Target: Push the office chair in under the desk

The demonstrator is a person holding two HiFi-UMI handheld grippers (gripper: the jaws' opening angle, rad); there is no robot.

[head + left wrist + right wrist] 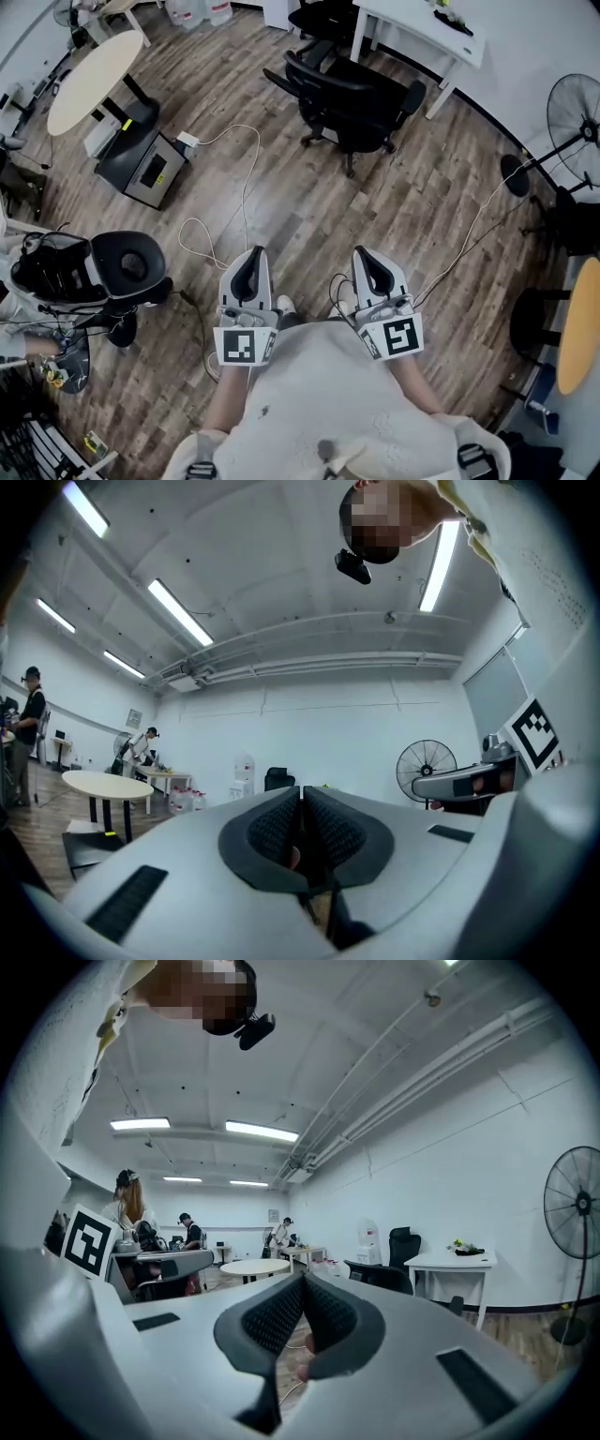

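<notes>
Closest up is the left hand-held gripper, held level just in front of the person's body. Its jaws are pinched fully together with nothing in them, and the left gripper view shows the ribbed pads pressed flat against each other. The right hand-held gripper sits just beside it, same deal: closed up tight, empty, pointing level out at the room. Both hang over the wood floor, touching nothing.

Sweeping the room left to right, there's a round table in the far left corner and a grey box on the floor near its base. A white cable snakes from by that box back toward the grippers. Then comes the office chair, black, standing out on the open floor well ahead of the grippers and a bit to the right. It's just in front of the white table, near its front leg, not tucked under it. Past that, on the far right, is a standing fan.
</notes>
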